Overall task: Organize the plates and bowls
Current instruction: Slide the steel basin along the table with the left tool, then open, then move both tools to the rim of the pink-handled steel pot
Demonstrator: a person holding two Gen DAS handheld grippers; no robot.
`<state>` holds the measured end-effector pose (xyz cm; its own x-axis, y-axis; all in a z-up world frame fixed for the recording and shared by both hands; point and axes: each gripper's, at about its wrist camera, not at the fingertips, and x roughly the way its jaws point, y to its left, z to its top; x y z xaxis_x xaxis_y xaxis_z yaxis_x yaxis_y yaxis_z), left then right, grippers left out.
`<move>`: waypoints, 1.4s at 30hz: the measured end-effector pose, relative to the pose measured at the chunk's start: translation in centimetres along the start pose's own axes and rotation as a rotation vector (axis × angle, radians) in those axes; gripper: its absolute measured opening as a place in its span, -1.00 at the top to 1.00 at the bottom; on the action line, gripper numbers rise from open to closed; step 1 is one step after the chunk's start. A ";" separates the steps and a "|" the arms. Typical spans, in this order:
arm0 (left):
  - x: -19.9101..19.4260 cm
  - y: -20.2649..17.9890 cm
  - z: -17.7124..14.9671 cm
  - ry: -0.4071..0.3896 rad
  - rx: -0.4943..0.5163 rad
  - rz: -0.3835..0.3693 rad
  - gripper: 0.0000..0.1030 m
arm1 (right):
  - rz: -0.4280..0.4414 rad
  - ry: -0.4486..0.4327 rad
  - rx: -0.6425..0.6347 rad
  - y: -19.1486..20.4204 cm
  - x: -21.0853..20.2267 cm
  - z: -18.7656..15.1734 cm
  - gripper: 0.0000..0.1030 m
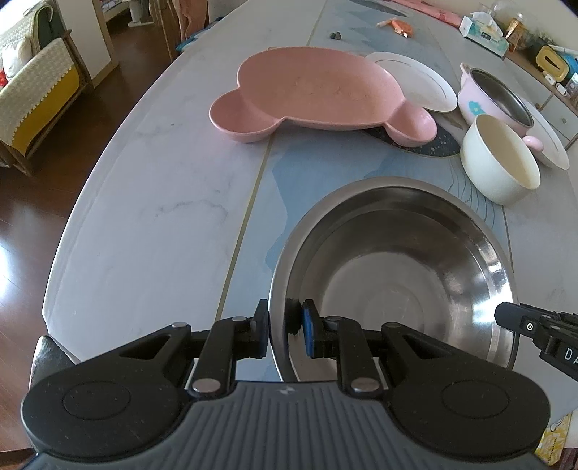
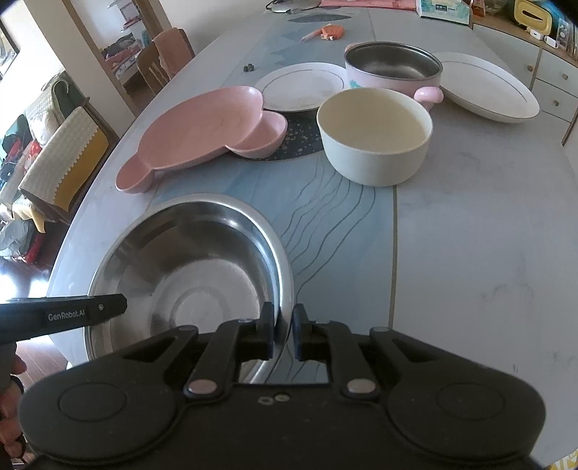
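Note:
A wide steel basin (image 1: 397,267) (image 2: 188,267) sits near the table's front edge. My left gripper (image 1: 285,325) is shut on its left rim, one pad inside and one outside. On the opposite rim my right gripper (image 2: 283,332) is shut the same way. Each gripper's tip shows in the other's view, the right gripper (image 1: 505,318) at the far edge and the left gripper (image 2: 119,305) low on the left. Beyond the basin lie a pink bear-shaped plate (image 1: 310,94) (image 2: 195,133), a cream bowl (image 1: 502,159) (image 2: 375,133), a pink pot (image 1: 498,97) (image 2: 393,68) and white plates (image 1: 415,81) (image 2: 300,86).
A second white plate (image 2: 487,86) lies at the far right behind the pot. An orange wrapper (image 2: 330,31) and a tissue box (image 1: 484,32) sit at the table's far end. Left of the table are a wood floor, a sofa (image 1: 39,83) and chairs (image 2: 166,54).

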<state>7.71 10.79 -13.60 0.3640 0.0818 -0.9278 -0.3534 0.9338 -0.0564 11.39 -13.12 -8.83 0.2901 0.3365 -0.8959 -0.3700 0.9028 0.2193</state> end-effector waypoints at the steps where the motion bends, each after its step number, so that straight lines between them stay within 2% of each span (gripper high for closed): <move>1: 0.0 0.0 -0.1 0.001 0.000 -0.001 0.66 | -0.001 0.001 0.001 0.1 -0.1 -0.2 0.79; 13: 0.2 -0.2 -0.2 -0.006 0.007 0.002 0.66 | -0.015 0.000 0.015 0.1 0.1 -0.3 0.78; 20: 0.1 -0.2 -0.3 -0.007 0.013 0.002 0.65 | -0.021 -0.025 0.007 0.1 -0.4 -0.1 0.61; 24: -0.1 -0.5 -0.3 -0.018 0.040 0.021 0.64 | -0.029 -0.026 0.016 -0.3 -0.8 -0.1 0.58; 27: -0.4 -0.5 -0.2 -0.033 0.047 0.031 0.38 | -0.025 -0.033 0.018 -0.5 -1.3 -0.1 0.54; 29: -0.7 -0.6 -0.1 -0.050 0.049 0.033 0.05 | -0.019 -0.038 0.013 -0.4 -1.6 -0.1 0.53; 30: -0.9 -0.6 -0.1 -0.061 0.052 0.036 0.00 | -0.021 -0.042 0.008 -0.3 -1.8 -0.1 0.53; 37: -3.0 -1.1 0.4 -0.119 0.078 0.039 -0.02 | -0.018 -0.083 -0.025 0.1 -3.7 0.1 0.45; 42: -4.9 -2.0 0.9 -0.147 0.097 -0.001 -0.02 | -0.011 -0.111 -0.038 0.2 -5.2 0.5 0.31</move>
<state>7.36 8.84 -8.64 0.4887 0.1246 -0.8635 -0.2708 0.9625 -0.0143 10.21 -14.54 -3.92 0.3898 0.3561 -0.8493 -0.3992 0.8964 0.1927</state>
